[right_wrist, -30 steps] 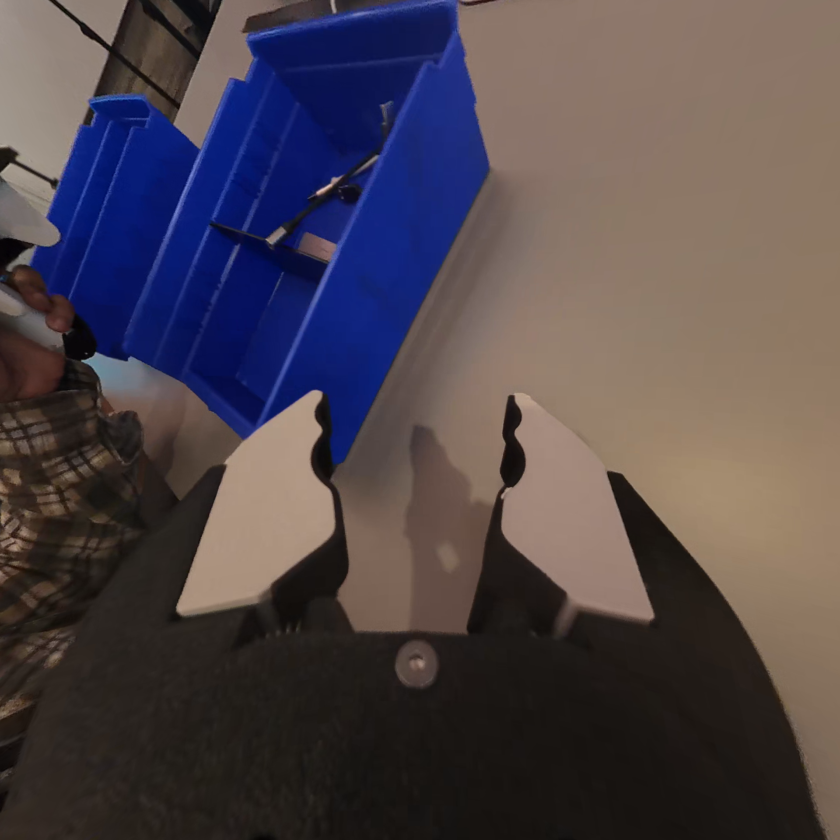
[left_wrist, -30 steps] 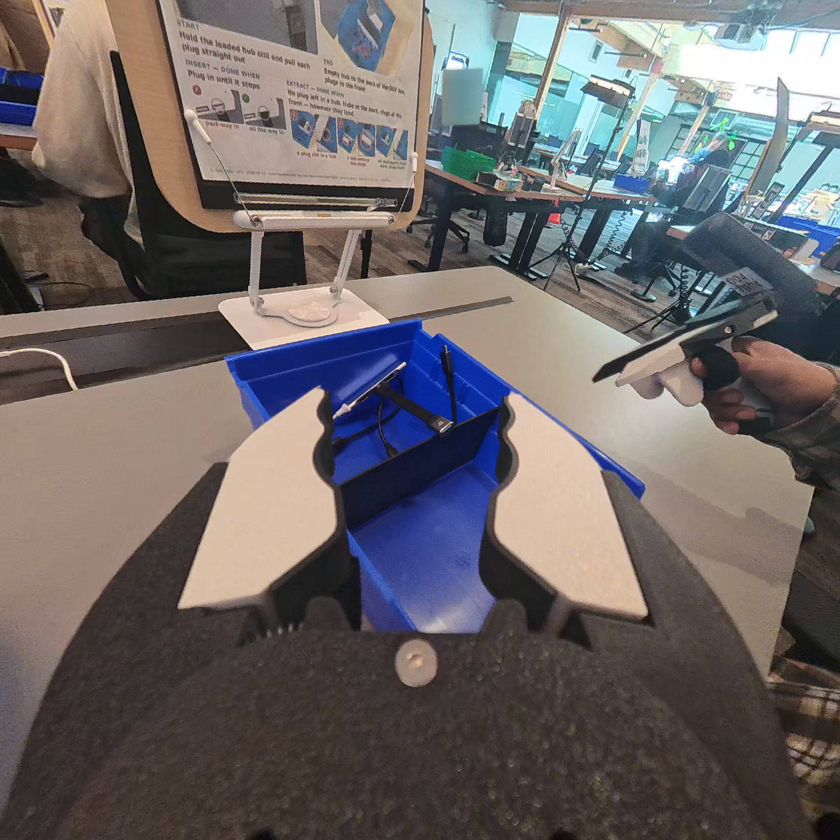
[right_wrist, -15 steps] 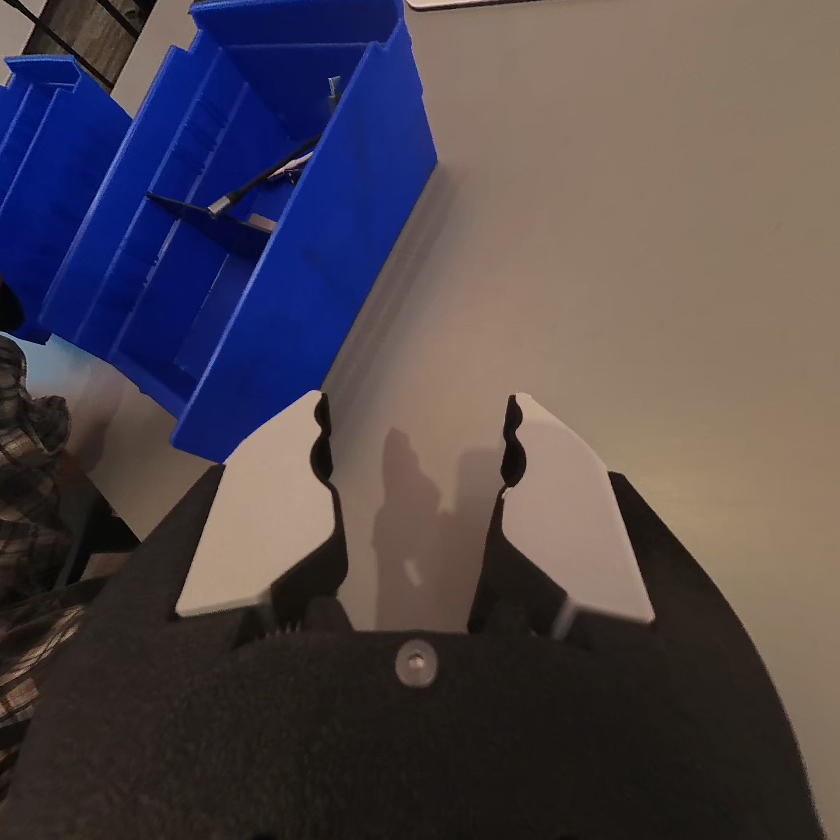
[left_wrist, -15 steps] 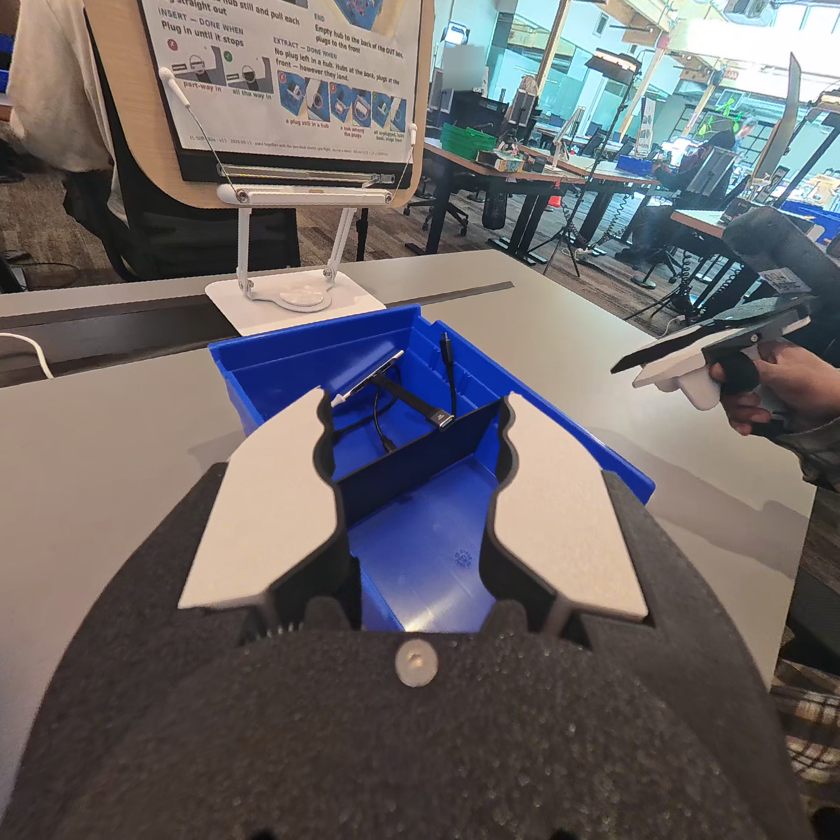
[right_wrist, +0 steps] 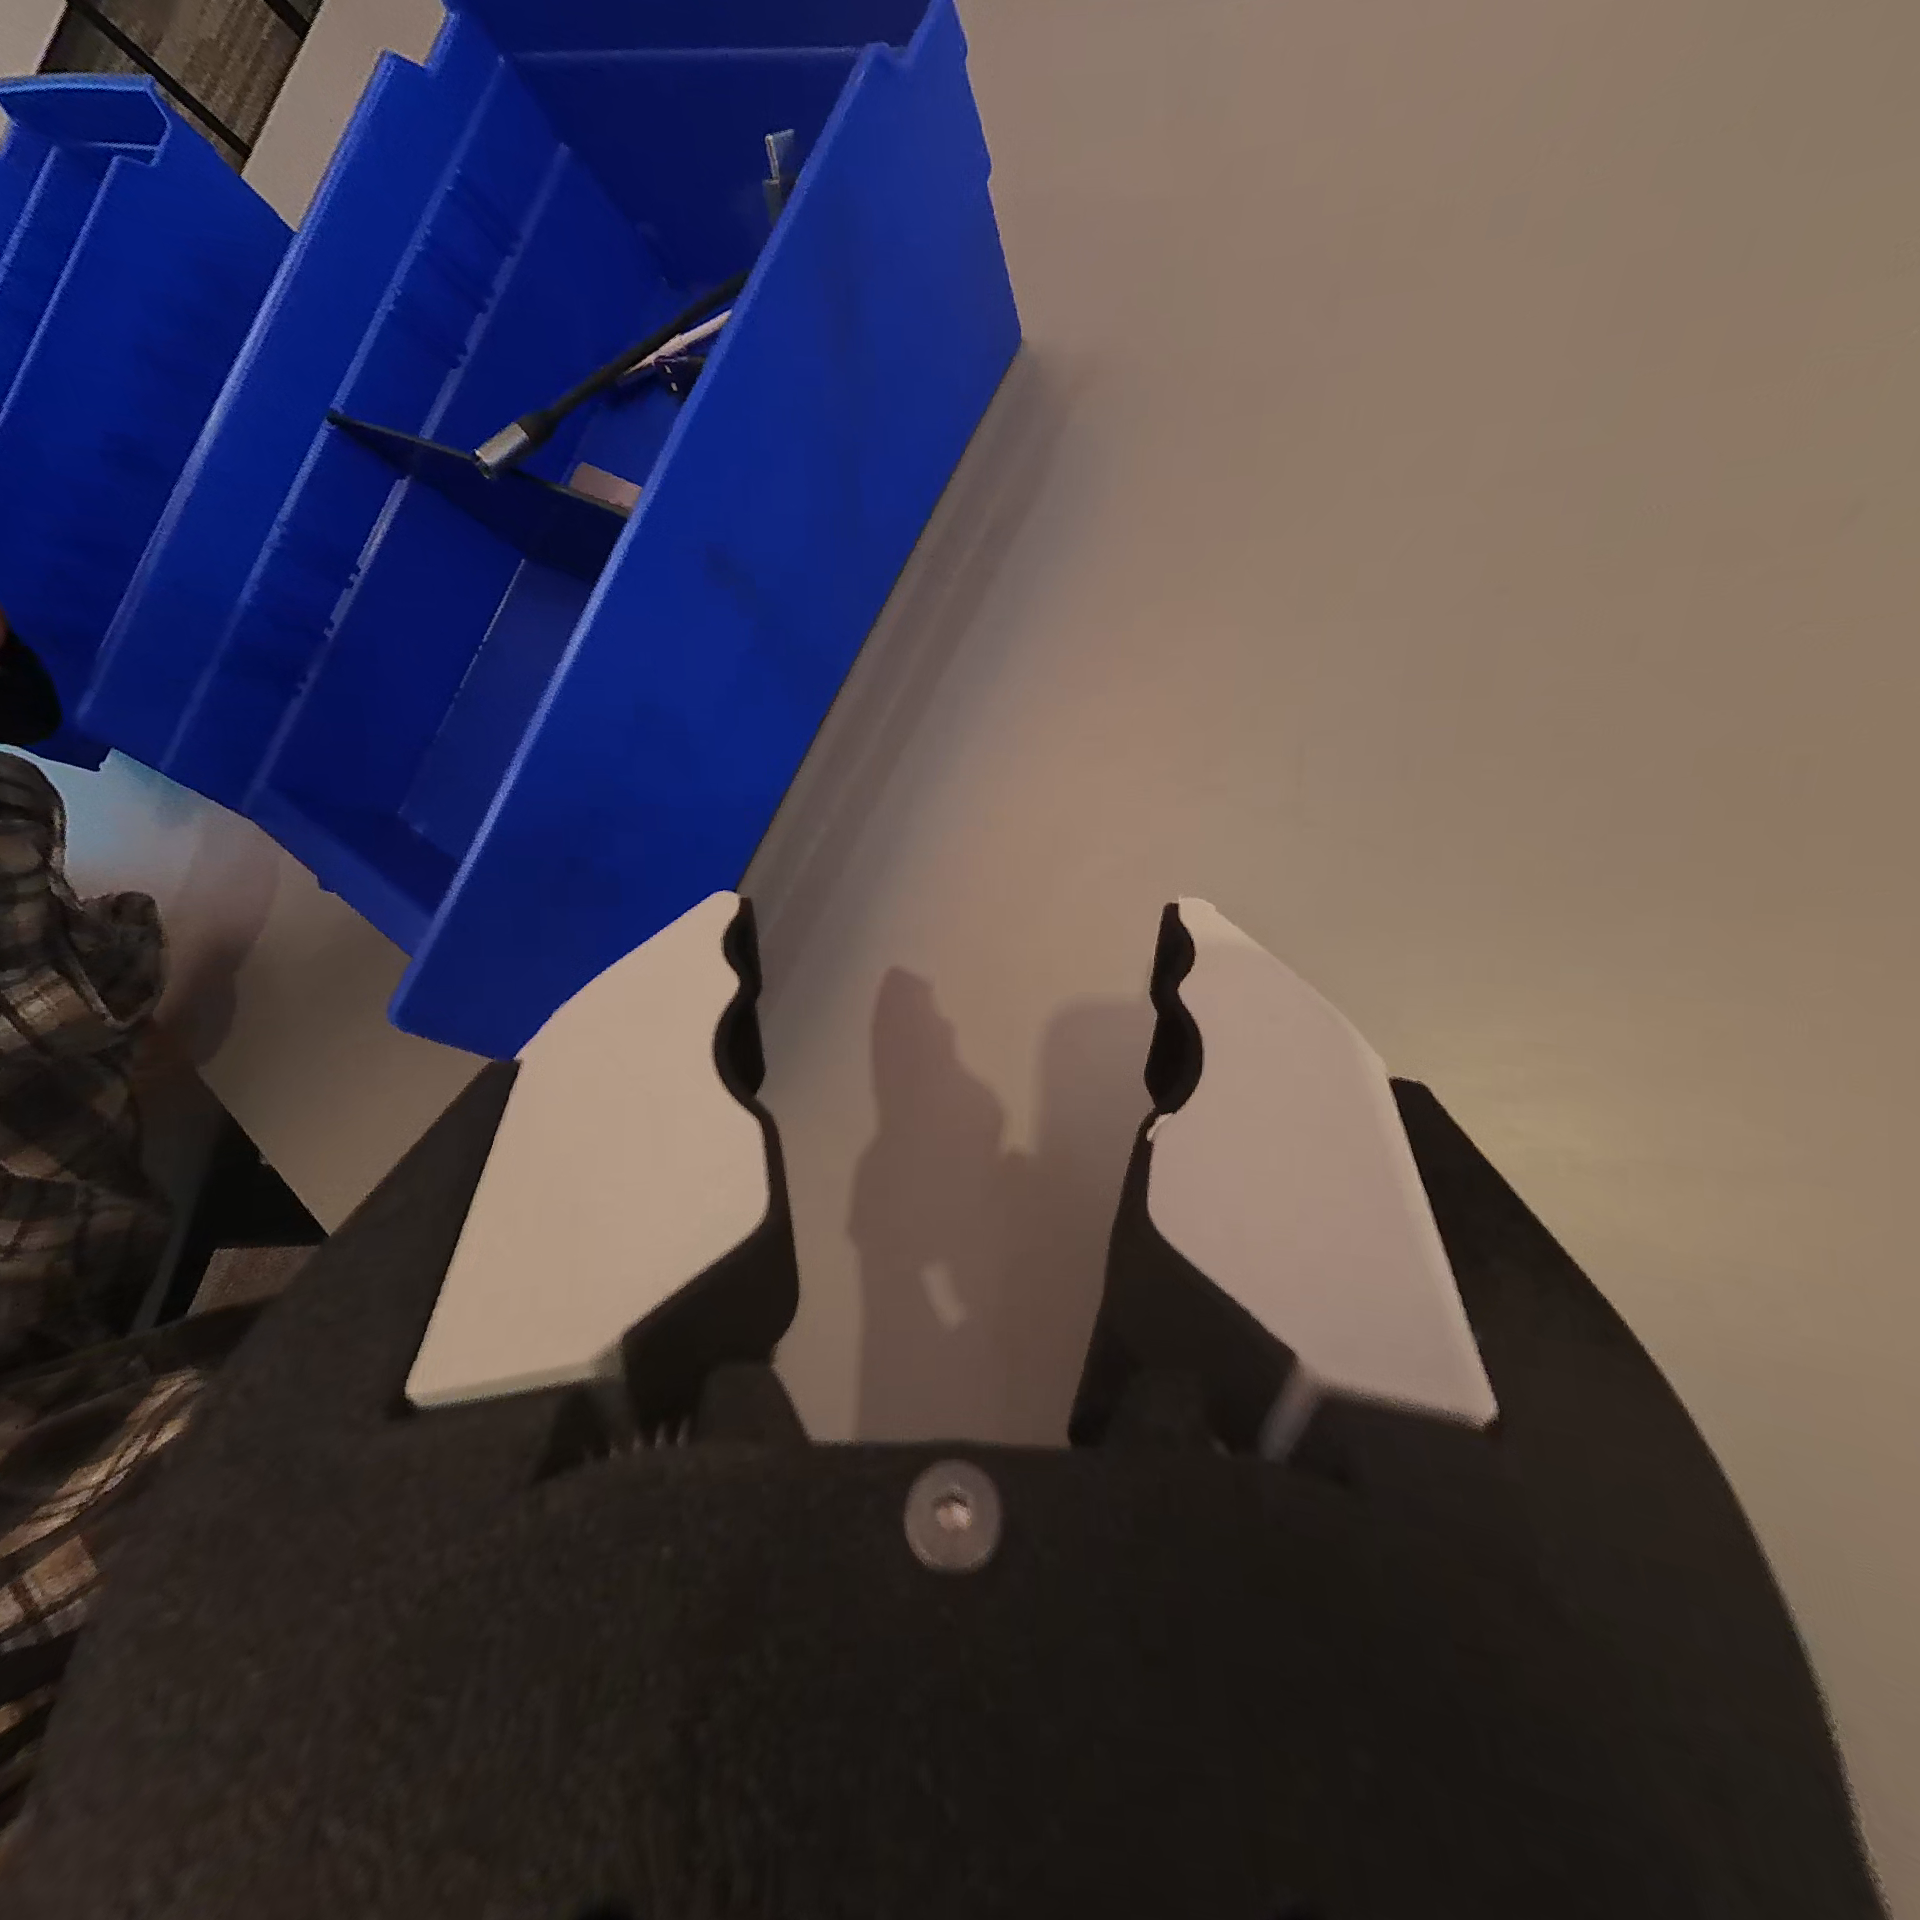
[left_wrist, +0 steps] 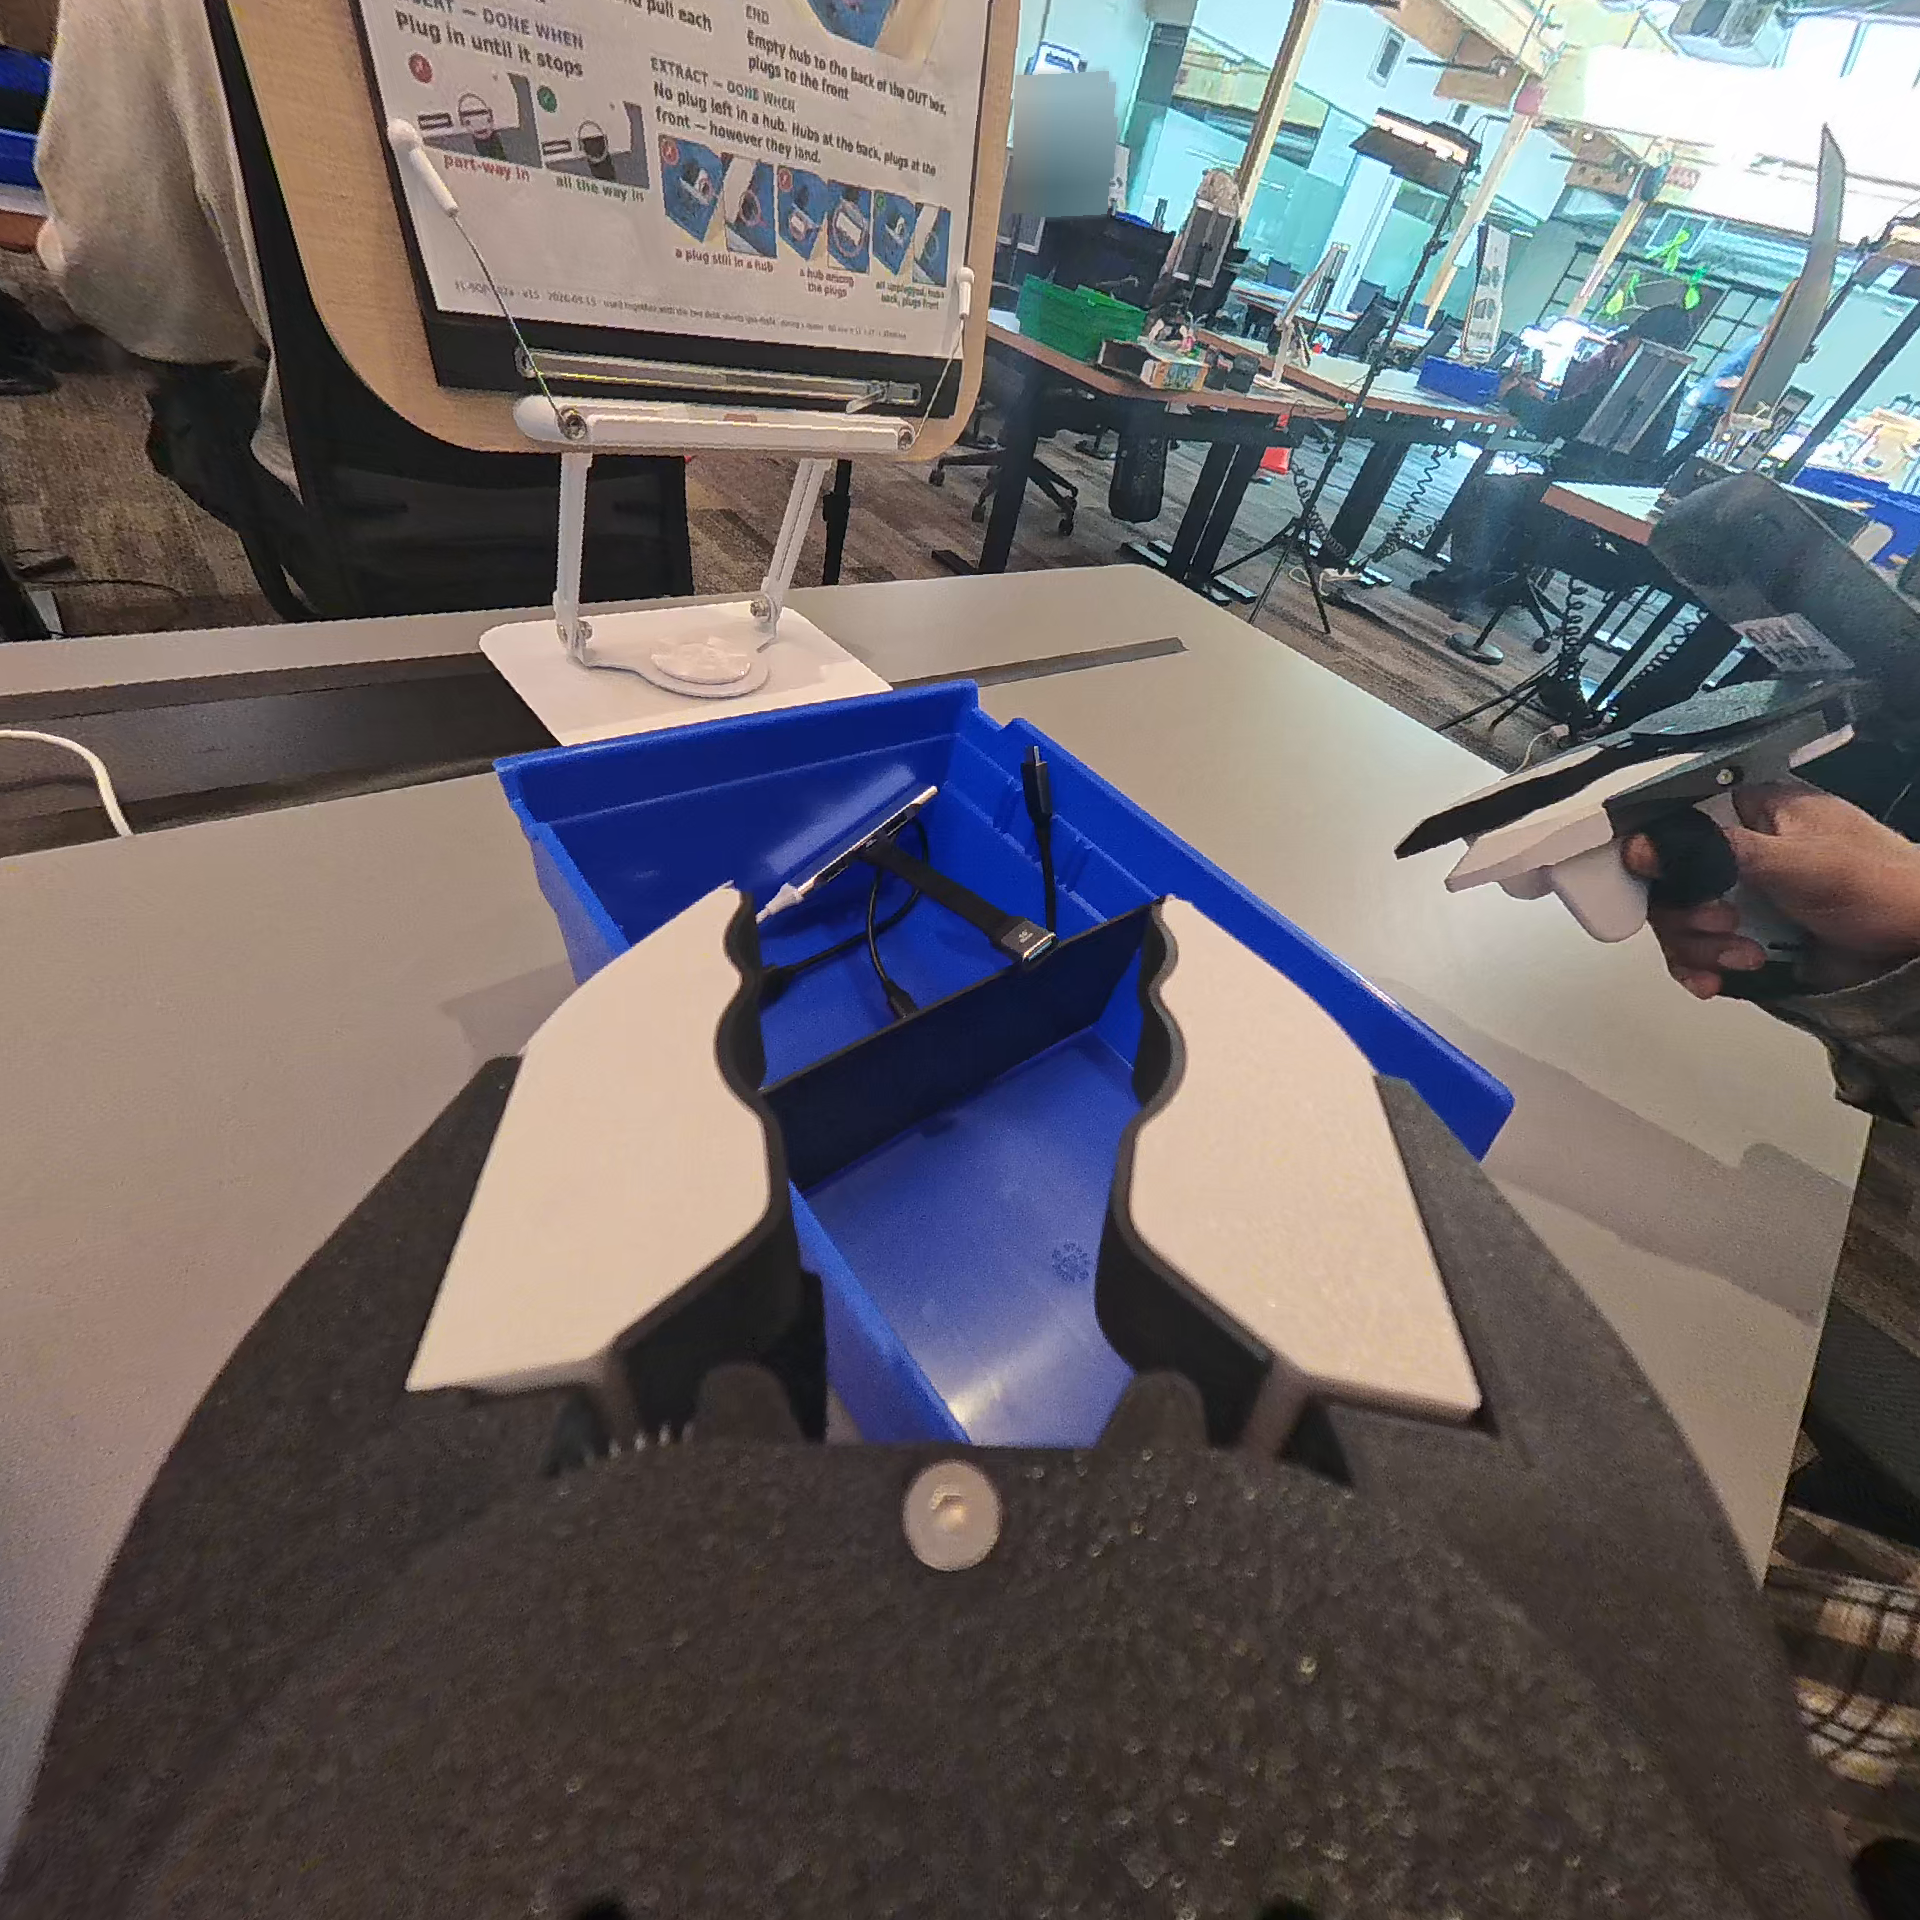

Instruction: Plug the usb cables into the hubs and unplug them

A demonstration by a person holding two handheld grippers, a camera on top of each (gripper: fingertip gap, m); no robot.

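Left wrist view shows your left gripper (left_wrist: 940, 971) hovering over the near compartment of the blue bin (left_wrist: 1340, 977), its fingers (left_wrist: 623, 1143) spread apart with nothing between them. Behind the dark divider (left_wrist: 966, 1049), in the far compartment, the slim hub (left_wrist: 883, 831) leans against the back wall with black usb cables (left_wrist: 1039, 831) looped around it; one silver plug (left_wrist: 1031, 943) rests on the divider's top edge. The bin sits toward the surface's (left_wrist: 260, 987) far edge, just before a white document stand (left_wrist: 686, 665). Your right gripper (right_wrist: 956, 1008) hangs over bare surface beside the bin's long wall, fingers released and empty. A second blue bin (right_wrist: 114, 343) sits on the first bin's far side.
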